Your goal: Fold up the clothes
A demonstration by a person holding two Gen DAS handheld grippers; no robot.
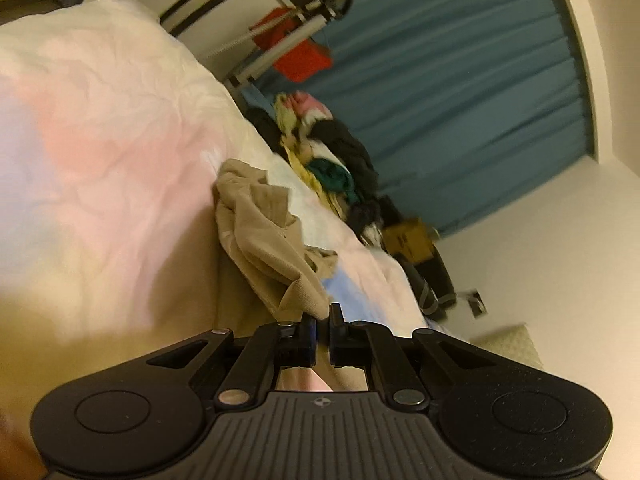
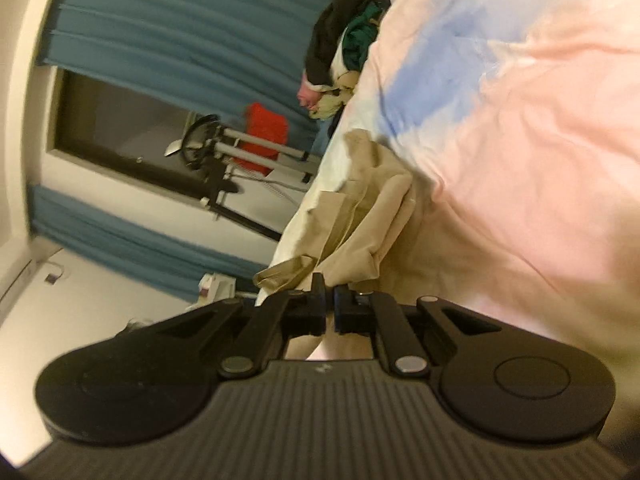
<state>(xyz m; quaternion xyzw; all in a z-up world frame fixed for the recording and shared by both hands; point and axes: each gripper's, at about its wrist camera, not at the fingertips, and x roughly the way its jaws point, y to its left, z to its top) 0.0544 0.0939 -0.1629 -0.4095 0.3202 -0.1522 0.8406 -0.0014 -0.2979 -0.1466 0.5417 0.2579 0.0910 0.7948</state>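
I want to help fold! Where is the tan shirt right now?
The tan garment lies crumpled on the pastel bedspread, pinched by both the left gripper and right gripper, near the clothes pile.

Ahead of me lay a bed with a pastel pink, blue and cream bedspread [image 1: 100, 128]. Behind it hung teal curtains [image 1: 460, 92], with a red cloth [image 1: 304, 60] draped on a metal rack [image 2: 224, 152].

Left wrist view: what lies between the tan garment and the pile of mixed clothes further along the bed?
Only bare bedsheet separates the tan garment from the clothes pile; left wrist view.
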